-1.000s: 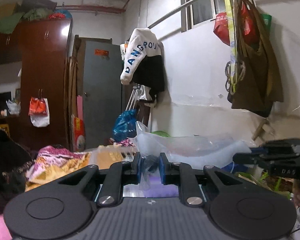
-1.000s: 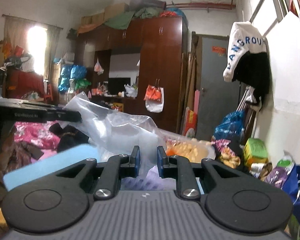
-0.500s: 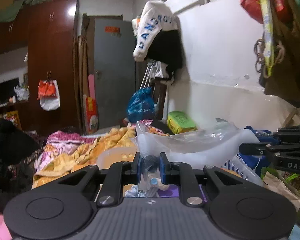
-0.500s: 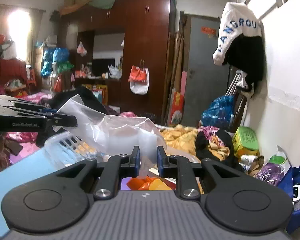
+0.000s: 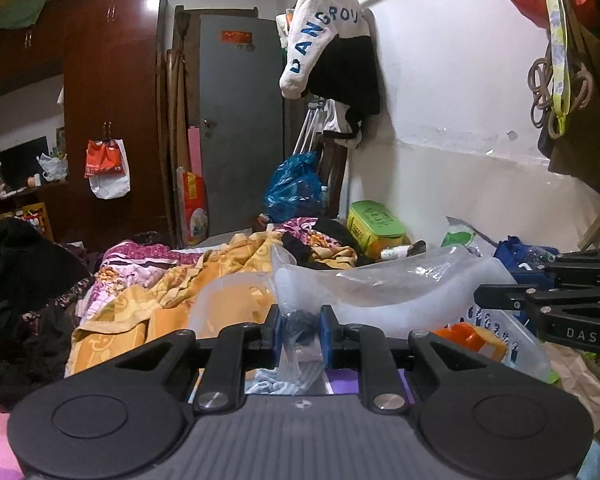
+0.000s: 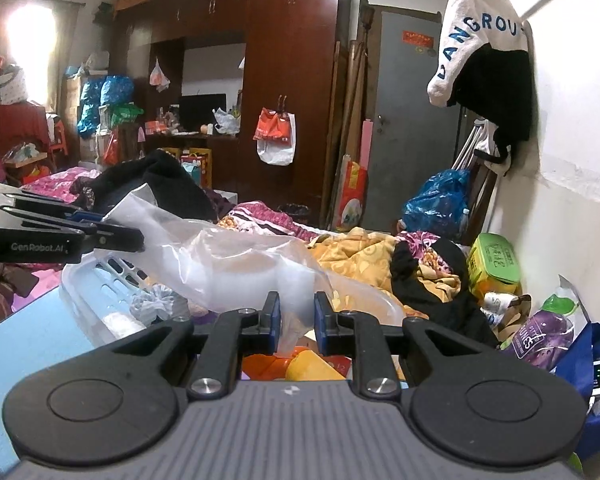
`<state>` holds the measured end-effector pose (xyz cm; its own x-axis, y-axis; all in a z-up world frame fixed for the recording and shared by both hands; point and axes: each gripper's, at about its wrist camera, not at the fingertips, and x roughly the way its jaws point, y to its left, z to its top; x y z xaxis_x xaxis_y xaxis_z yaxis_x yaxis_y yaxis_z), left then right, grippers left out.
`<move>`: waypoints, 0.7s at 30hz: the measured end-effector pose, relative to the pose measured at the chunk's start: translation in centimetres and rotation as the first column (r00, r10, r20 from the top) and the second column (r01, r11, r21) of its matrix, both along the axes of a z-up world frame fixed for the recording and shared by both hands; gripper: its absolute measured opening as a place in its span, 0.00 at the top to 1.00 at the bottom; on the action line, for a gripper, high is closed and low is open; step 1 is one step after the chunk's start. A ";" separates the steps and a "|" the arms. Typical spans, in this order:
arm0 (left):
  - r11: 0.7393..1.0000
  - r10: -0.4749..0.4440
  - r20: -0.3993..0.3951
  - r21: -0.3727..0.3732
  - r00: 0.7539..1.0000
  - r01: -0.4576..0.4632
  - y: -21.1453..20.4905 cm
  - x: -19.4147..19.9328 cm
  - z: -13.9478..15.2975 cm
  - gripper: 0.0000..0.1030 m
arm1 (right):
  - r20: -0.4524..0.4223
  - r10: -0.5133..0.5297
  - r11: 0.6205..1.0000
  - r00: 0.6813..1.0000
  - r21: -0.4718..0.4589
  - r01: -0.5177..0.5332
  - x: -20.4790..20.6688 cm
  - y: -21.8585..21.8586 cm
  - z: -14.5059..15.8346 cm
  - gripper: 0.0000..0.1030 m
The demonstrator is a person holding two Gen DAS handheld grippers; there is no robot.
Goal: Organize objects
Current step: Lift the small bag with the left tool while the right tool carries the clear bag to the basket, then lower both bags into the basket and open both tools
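Step in hand: both grippers hold a clear plastic bag [image 5: 380, 284] stretched over a white slotted basket [image 6: 96, 288] on the bed. Left hand-held gripper [image 5: 300, 334] is nearly closed, pinching bunched bag film; right hand-held gripper [image 6: 296, 318] likewise, narrow gap, clamped on the bag's other edge. Likely next: lower the bag into the basket, or open its mouth, keeping both pinches. Readable: "GenRobot.AI" and "DAS" on the grippers; "DANGROU" on the hanging white garment [image 5: 324, 36], above the basket.
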<state>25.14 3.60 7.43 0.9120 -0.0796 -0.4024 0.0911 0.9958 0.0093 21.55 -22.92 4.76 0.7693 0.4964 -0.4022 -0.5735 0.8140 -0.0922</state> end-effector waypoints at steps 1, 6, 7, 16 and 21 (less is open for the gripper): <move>1.000 0.004 -0.003 0.007 1.000 -0.004 -0.2 0.0 0.0 0.79 | -0.003 0.000 1.000 1.000 -0.004 0.000 0.3 0.0 0.0 0.81; 1.000 0.027 -0.027 0.012 0.999 -0.027 -0.1 0.7 -0.2 0.76 | -0.021 -0.006 1.000 1.000 -0.016 0.005 1.4 0.3 -0.1 0.81; 0.999 0.030 -0.030 0.017 0.999 -0.030 -0.2 0.8 -0.3 0.76 | -0.023 -0.008 1.000 1.000 -0.020 0.008 1.4 0.3 -0.1 0.81; 0.996 0.060 0.017 0.062 0.998 -0.061 -0.5 0.7 -0.4 0.54 | -0.006 -0.058 0.996 0.998 -0.063 0.057 1.5 1.1 0.3 0.60; 0.987 0.102 0.034 0.123 0.994 -0.105 -0.4 0.5 -0.5 0.17 | 0.020 -0.118 0.991 0.993 -0.055 0.119 1.5 0.4 0.4 0.12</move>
